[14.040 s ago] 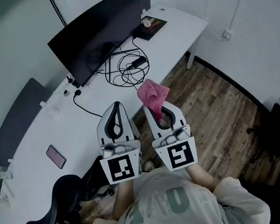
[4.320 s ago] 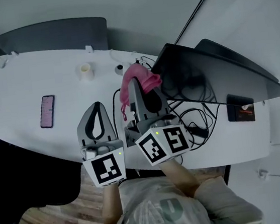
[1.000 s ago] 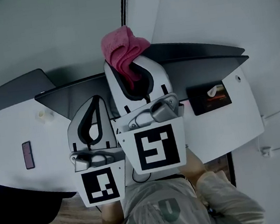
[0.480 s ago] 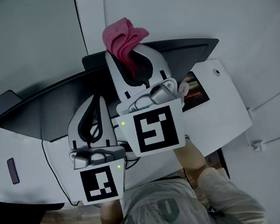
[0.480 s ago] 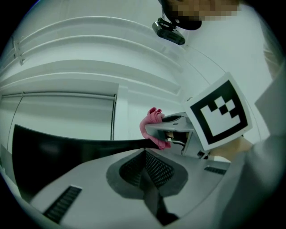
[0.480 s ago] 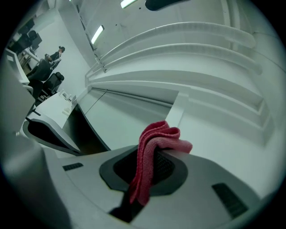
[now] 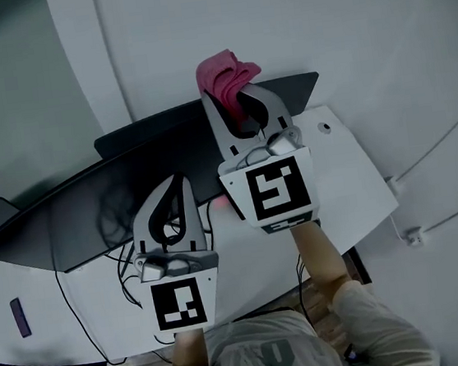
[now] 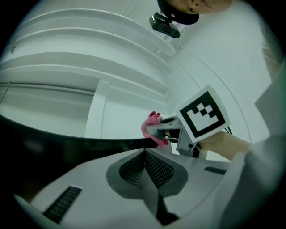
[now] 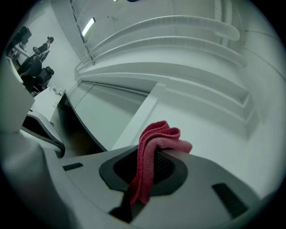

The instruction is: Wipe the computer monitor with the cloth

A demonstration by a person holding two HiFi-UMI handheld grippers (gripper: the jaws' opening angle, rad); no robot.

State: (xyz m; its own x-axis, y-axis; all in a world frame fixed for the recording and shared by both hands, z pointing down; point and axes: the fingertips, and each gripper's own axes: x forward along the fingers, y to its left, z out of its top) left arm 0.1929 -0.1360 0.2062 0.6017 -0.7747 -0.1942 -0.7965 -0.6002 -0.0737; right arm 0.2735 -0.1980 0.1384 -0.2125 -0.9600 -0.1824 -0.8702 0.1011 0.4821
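The dark curved monitor stands on the white desk. My right gripper is shut on the pink cloth, which is bunched and held up by the monitor's top edge near its right end; whether it touches the screen cannot be told. In the right gripper view the cloth hangs folded between the jaws of that gripper, with the monitor's edge off to the left. My left gripper hangs lower in front of the screen, shut and empty. From the left gripper I see the cloth.
Black cables lie tangled on the desk below the monitor. A phone rests at the desk's far left. A white wall rises right behind the monitor. People stand far off at the room's other end.
My right gripper with the cloth has moved right along the monitor's top, towards its right end. The left gripper stays shut and low.
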